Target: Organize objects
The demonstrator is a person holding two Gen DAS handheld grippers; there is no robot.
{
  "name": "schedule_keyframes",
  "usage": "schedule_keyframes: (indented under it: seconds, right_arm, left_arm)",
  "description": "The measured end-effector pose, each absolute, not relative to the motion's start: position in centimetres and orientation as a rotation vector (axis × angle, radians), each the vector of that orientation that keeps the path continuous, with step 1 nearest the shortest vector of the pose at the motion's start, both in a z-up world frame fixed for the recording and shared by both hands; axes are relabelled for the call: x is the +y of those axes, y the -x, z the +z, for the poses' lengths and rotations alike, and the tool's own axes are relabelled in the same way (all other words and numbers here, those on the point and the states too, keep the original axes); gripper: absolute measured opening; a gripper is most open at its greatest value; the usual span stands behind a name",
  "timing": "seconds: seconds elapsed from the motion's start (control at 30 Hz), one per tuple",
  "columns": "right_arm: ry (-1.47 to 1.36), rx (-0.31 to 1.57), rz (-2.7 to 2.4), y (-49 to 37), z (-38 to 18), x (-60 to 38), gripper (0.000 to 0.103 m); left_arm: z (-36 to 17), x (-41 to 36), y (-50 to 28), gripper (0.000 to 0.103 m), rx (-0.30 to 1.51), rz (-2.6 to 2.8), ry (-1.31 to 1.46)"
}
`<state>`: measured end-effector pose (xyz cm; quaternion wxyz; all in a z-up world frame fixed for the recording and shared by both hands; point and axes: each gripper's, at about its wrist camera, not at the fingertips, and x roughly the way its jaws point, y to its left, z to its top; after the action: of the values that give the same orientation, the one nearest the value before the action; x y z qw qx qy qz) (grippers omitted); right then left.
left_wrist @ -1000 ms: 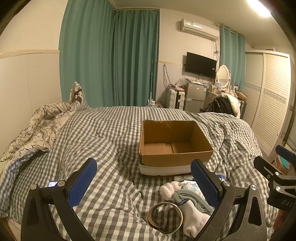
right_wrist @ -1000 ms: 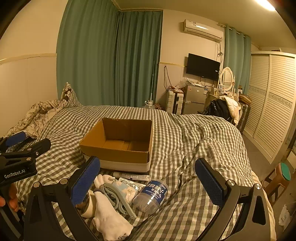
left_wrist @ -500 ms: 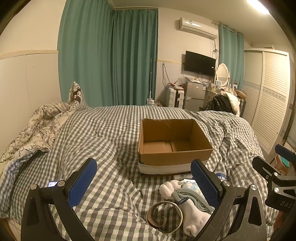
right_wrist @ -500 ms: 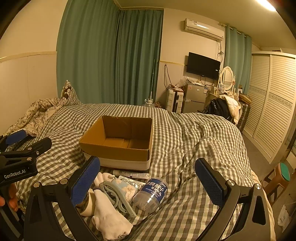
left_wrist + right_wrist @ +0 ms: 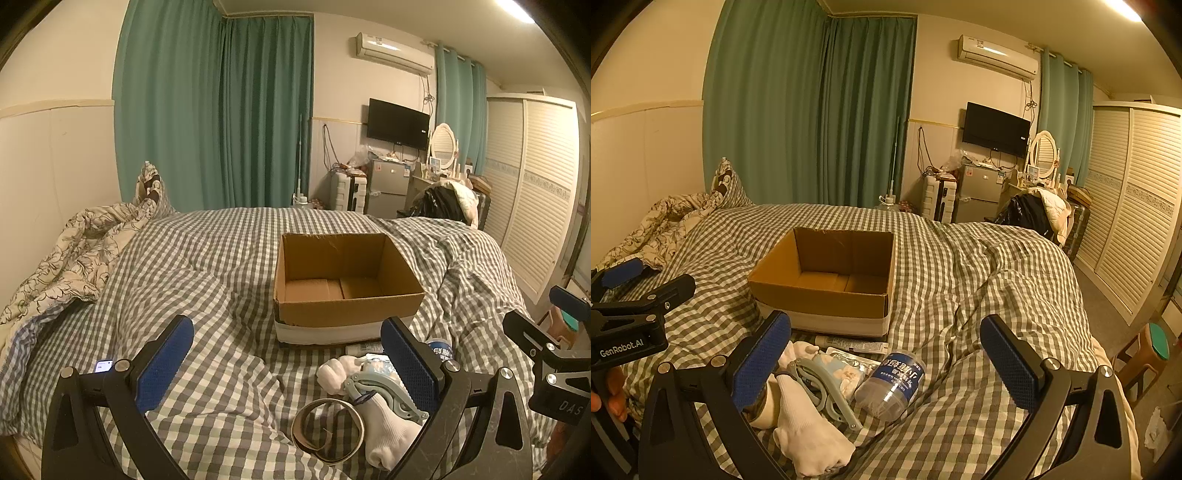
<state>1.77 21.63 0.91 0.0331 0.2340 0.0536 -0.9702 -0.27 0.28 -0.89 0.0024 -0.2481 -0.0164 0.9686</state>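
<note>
An open, empty cardboard box [image 5: 347, 284] [image 5: 827, 284] stands on the checked bed. In front of it lies a small pile: a tape roll [image 5: 327, 430], a white sock [image 5: 388, 428] [image 5: 809, 432], a grey-blue clamp [image 5: 384, 395] [image 5: 827, 391], a plastic bottle with a blue label [image 5: 892, 382], a flat tube [image 5: 853, 345] and a small packet [image 5: 842, 371]. My left gripper [image 5: 288, 365] is open and empty above the pile's left side. My right gripper [image 5: 886, 365] is open and empty above the bottle.
A crumpled floral quilt [image 5: 70, 258] lies at the bed's left. A phone [image 5: 103, 366] lies on the bed by the left finger. A wardrobe [image 5: 1137, 206], a fridge [image 5: 979, 194] and a stool [image 5: 1148, 350] stand to the right of the bed.
Both grippers have drifted slightly; the box and pile sit a little higher in view. Nothing has been taken hold of, and both stay open.
</note>
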Motion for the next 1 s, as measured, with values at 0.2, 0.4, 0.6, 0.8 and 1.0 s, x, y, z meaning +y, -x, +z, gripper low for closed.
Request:
schedule_keyframes:
  seconds: [0.2, 0.4, 0.6, 0.8, 1.0]
  right_arm:
    - [-0.724, 0.17, -2.983, -1.8, 0.7, 21.7, 0.103]
    - [-0.716, 0.18, -2.988, -2.0, 1.0, 21.7, 0.103]
    - [-0.678, 0.192, -2.992, -2.6, 1.9, 21.6, 0.103]
    - [-0.656, 0.199, -2.983, -3.1, 2.7, 21.6, 0.103]
    - [-0.662, 0.233, -2.955, -3.7, 3.0, 21.4, 0.103]
  left_arm:
    - [-0.9, 0.3, 0.3, 0.103, -0.049, 3.039, 0.78]
    - [-0.9, 0.3, 0.3, 0.103, -0.05, 3.038, 0.782]
    - [-0.7, 0.7, -0.2, 0.103, -0.031, 3.036, 0.785]
    - [-0.5, 1.1, -0.3, 0.103, 0.017, 3.022, 0.811]
    - [-0.8, 1.0, -0.1, 0.103, 0.013, 2.972, 0.886]
